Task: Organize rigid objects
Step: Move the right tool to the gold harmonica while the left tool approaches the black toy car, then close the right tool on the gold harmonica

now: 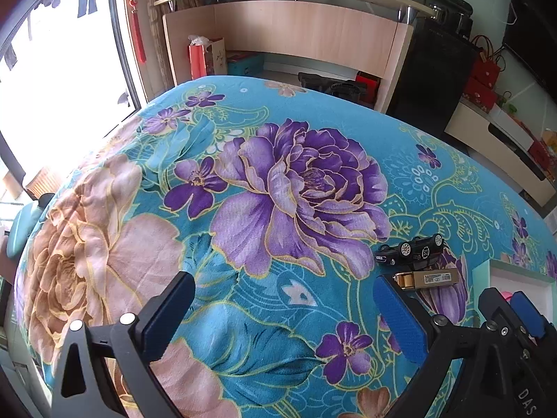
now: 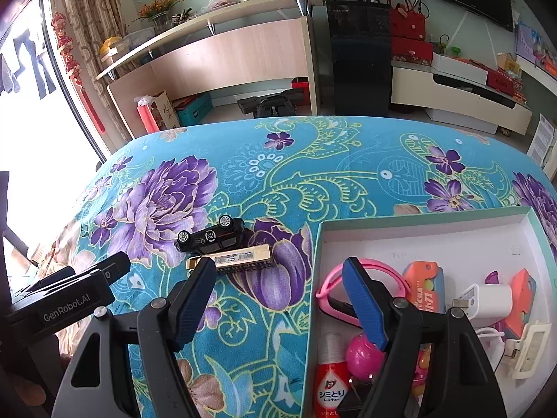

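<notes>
Nearest, the right gripper [image 2: 280,299] stands with its blue pads apart and nothing pressed between them, straddling the left wall of the white box [image 2: 315,278]. Its frame hides much of what lies in the box: a pink ball [image 2: 362,351] shows only in part, a red-capped bottle [image 2: 330,383] is cut off by the bottom edge, and a pink band [image 2: 329,282] runs behind the right finger. Orange packets [image 2: 426,287] and a white charger [image 2: 487,296] are clearer.

The left gripper [image 1: 283,313] is spread wide and empty above the floral blanket [image 1: 261,331].

Just beyond, on the blanket beside the box, a black toy car [image 2: 210,235] lies on its side, touching a gold-and-brown boxed item [image 2: 240,257] whose label is too small to read.

Farther off, a curved wooden counter [image 2: 243,55] carries clutter hard to tell apart.
</notes>
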### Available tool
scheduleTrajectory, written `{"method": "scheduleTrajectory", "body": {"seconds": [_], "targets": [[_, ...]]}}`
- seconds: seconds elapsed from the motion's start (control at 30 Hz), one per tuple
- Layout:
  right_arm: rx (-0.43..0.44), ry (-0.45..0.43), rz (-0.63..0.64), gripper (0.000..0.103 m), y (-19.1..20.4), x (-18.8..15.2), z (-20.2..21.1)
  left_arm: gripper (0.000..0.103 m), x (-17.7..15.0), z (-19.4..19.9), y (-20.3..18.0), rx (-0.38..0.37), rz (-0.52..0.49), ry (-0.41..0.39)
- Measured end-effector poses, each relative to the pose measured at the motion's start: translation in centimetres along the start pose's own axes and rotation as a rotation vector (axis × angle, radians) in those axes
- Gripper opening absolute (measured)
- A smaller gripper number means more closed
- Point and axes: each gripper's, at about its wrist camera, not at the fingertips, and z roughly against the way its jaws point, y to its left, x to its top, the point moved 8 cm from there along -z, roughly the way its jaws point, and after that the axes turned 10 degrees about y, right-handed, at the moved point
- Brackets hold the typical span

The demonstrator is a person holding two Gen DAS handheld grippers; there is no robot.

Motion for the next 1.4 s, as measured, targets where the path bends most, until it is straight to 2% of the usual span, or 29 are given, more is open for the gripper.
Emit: {"method": "scheduleTrajectory", "body": {"seconds": [0.33,0.47,0.63,1.0,1.3,1.4], "targets": [[0.038,0.014,0.042,0.076,2.3,0.5,-2.2,0.103,1.7,-1.3,1.8,0.024,0.066,0.023],[0.052,0.027,0.051,0.076,3.4,0.8,-3.3,0.103,2.4,-2.0,2.1,0.004,0.083,0.041],[0.027,0.053,0.097,0.076,4.5,0.9,-4.7,0.103,3.0,-3.3,2.6,0.0,0.109,0.063],[-0.032,0.075,0.141,0.076,4.9,0.4,-5.9,0.103,1.6,-5.2,3.3,-0.025,0.129,0.126],[-0.001,0.053,0.179,0.076,5.6,0.3,-5.4,0.103,1.1,-5.0,3.7,-0.033,0.146,0.127],[-0.03,0.061,0.195,0.076,5.6,0.1,-5.8,0.103,1.1,-5.0,3.8,-0.04,0.146,0.129]]}}
